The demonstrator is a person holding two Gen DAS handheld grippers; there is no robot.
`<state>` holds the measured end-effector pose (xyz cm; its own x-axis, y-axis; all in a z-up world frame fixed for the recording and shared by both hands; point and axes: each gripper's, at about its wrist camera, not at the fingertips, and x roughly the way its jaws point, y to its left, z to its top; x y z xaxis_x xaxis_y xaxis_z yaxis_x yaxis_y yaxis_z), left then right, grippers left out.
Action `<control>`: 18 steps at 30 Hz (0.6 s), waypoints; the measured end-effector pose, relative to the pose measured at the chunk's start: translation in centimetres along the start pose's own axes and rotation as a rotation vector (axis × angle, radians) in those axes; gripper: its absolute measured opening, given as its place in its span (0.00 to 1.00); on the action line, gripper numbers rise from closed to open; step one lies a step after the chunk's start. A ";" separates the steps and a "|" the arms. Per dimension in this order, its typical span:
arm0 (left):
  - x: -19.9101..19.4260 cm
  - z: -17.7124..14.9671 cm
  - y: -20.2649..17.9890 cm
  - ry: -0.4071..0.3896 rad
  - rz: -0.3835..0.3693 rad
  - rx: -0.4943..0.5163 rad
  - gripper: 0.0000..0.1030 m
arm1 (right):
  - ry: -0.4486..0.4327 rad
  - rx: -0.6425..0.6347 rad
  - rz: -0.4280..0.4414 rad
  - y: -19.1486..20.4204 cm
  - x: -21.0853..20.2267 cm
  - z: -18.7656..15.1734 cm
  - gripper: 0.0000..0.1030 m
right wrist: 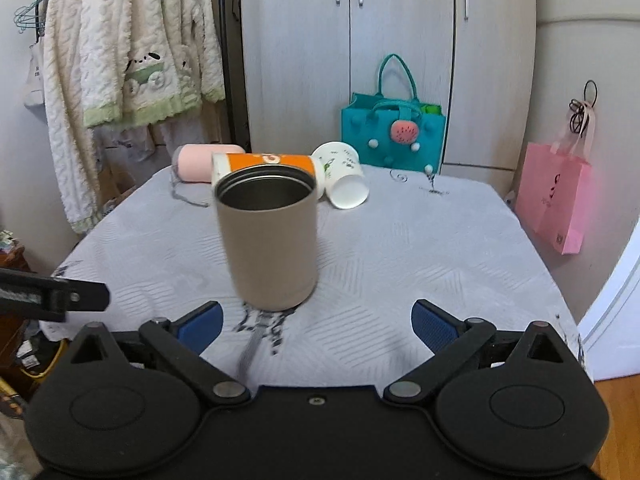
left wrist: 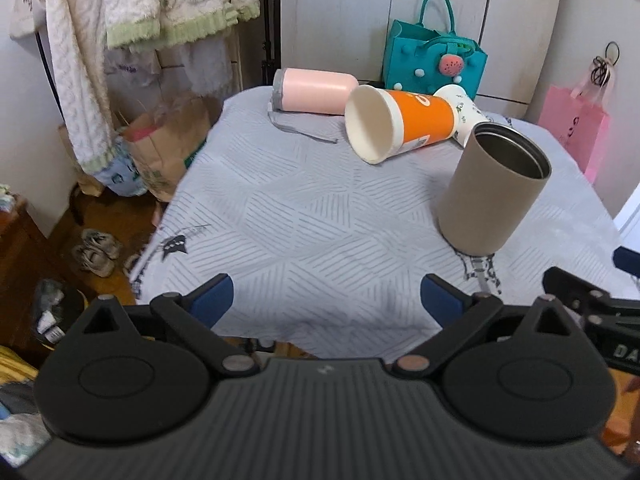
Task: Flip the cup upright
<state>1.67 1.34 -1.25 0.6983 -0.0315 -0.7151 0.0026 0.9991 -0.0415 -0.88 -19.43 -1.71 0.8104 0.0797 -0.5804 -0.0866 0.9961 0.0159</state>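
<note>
A tan metal cup (left wrist: 494, 188) stands upright on the grey tablecloth (left wrist: 304, 216), mouth up; in the right wrist view it (right wrist: 270, 236) is just ahead of the fingers, a little left. An orange paper cup (left wrist: 400, 122) lies on its side, also in the right wrist view (right wrist: 264, 162). A white printed paper cup (right wrist: 344, 178) and a pink tumbler (left wrist: 316, 90) lie on their sides too. My left gripper (left wrist: 326, 300) is open and empty over the near edge. My right gripper (right wrist: 316, 324) is open and empty, apart from the tan cup.
A teal felt bag (left wrist: 434, 60) stands at the table's far edge by the wardrobe (right wrist: 348, 60). A pink paper bag (right wrist: 554, 196) hangs at the right. Clothes (left wrist: 132, 12) hang at the left above paper bags and shoes (left wrist: 96, 252) on the floor.
</note>
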 end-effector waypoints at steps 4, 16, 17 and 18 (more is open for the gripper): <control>-0.8 -0.1 -0.1 0.007 0.027 0.006 0.98 | -0.002 0.001 -0.013 0.3 -1.3 0.0 0.99; -2.5 -0.2 -1.9 0.014 0.088 0.119 0.98 | -0.011 0.052 -0.011 0.1 -3.2 0.4 0.99; -2.7 -0.2 -2.0 0.013 0.086 0.119 0.98 | -0.014 0.056 -0.011 0.1 -3.3 0.5 0.99; -2.8 -0.2 -2.0 0.012 0.082 0.117 0.98 | -0.017 0.058 -0.014 0.0 -3.4 0.5 0.99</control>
<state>-0.47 -0.57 0.67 0.6910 0.0509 -0.7211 0.0297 0.9947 0.0986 -3.41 -19.65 0.66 0.8211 0.0658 -0.5670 -0.0417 0.9976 0.0555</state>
